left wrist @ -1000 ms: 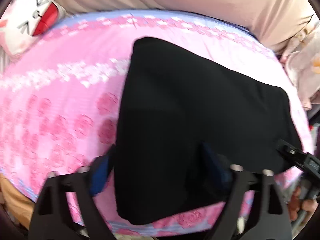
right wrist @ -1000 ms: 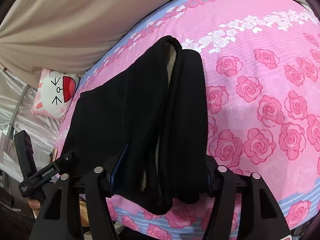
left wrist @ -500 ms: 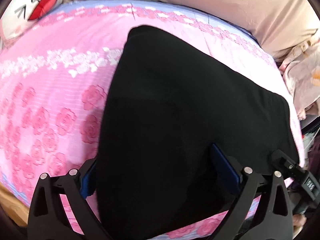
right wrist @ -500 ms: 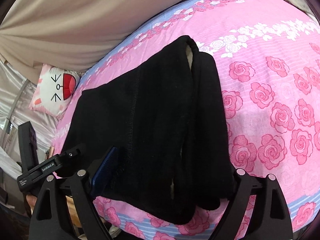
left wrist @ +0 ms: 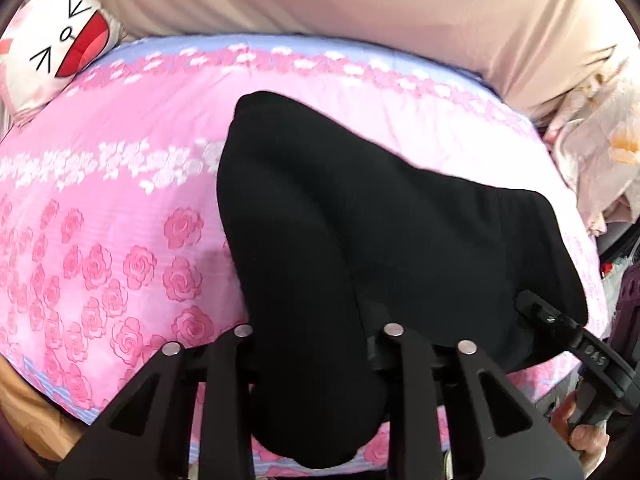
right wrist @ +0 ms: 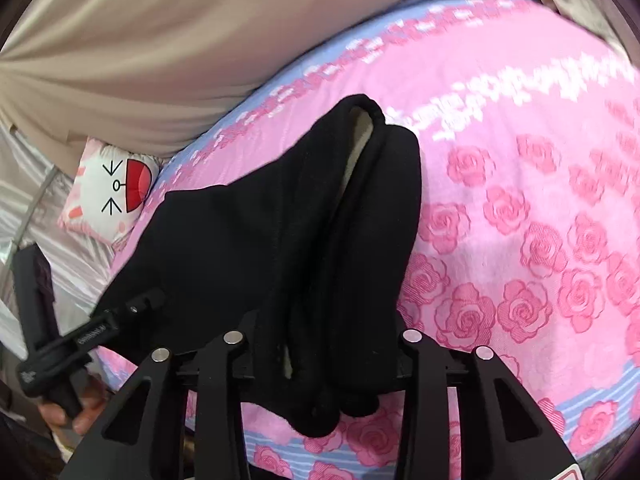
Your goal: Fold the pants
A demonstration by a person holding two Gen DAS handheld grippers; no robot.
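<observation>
Black pants (left wrist: pixel 360 220) lie folded lengthwise on a pink rose-print bed sheet (left wrist: pixel 120 200). My left gripper (left wrist: pixel 316 344) is closing on their near edge, and the cloth bunches up between its fingers. In the right wrist view the pants (right wrist: pixel 248 248) show two stacked layers with a pale lining between them. My right gripper (right wrist: pixel 324 344) is closing on the near end there, with the layers pinched between its fingers. Each view also catches the other tool: the right gripper (left wrist: pixel 576 352) held by a hand, and the left gripper (right wrist: pixel 60 348).
A cartoon-face pillow (left wrist: pixel 60 52) sits at the far left corner of the bed. A beige curtain (left wrist: pixel 360 8) hangs behind the bed. Pale crumpled fabric (left wrist: pixel 600 140) is piled off the right side. The near bed edge (right wrist: pixel 520 408) runs just past my fingers.
Both grippers went from wide open around the pants' near edge to pinched on it. The cloth now bunches between the fingers, and the left view has pulled back slightly.
</observation>
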